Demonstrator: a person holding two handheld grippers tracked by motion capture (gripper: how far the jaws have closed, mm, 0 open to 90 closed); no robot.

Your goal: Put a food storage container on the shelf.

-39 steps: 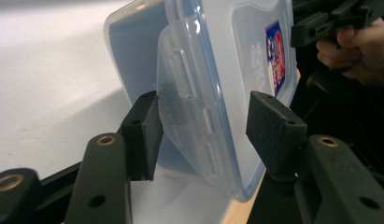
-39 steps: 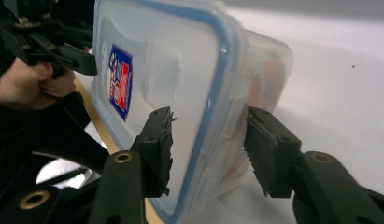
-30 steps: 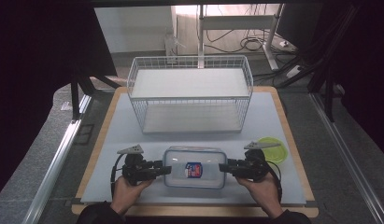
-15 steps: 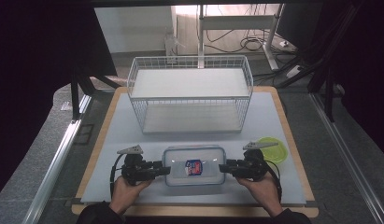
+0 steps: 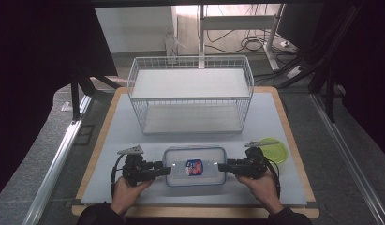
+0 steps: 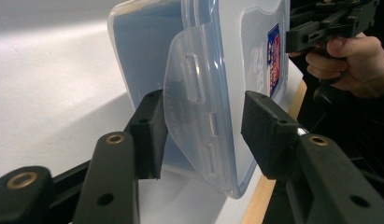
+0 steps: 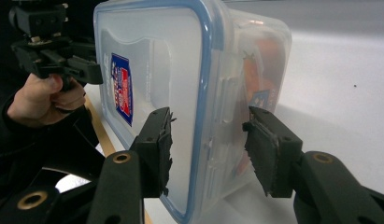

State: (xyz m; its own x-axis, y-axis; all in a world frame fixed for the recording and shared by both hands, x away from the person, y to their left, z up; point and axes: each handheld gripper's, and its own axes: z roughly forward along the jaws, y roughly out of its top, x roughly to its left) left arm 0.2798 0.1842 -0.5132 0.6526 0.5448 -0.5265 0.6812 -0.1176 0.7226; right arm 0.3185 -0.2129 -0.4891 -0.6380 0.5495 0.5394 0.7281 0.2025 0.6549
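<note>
White counter [image 5: 134, 131] carries a clear lidded container [image 5: 195, 166]. Left gripper [image 5: 166, 169] at 9 o'clock and right gripper [image 5: 223, 166] at 3 o'clock straddle its end flaps, fingers spread, probably for unlatching; the right fingers have just been opening.

A clear plastic food container [image 5: 195, 166] with a blue-rimmed snap-on lid lies flat, lid up, near the front edge of the table [image 5: 134, 136], about midway along it. A red and blue label sits on the lid. 1 end latch flap stands flipped open.

A clear container [image 5: 195, 165] with blue-rimmed lid and red-blue label; white wire basket [image 5: 190, 96]; lime-green lid [image 5: 274, 149]; pale grey worktop [image 5: 134, 136].
</note>
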